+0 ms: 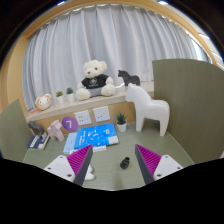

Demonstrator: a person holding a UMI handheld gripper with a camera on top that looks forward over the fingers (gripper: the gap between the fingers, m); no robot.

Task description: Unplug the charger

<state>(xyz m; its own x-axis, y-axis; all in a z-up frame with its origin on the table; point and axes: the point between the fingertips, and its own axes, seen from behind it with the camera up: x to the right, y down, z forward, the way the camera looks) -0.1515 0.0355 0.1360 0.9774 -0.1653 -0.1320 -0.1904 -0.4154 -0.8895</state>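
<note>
pink-padded fingers of the hand-held gripper, spread and empty above the worktop, aim at the charger plugged upright into the wall outlet, well ahead and slightly left.

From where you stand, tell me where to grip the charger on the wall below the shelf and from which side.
Probably the white block on the wall under the teddy bear, too small to be sure. Take its left and right faces with the open fingers, coming straight from the front over the blue box: it sits flat against the wall.
</note>
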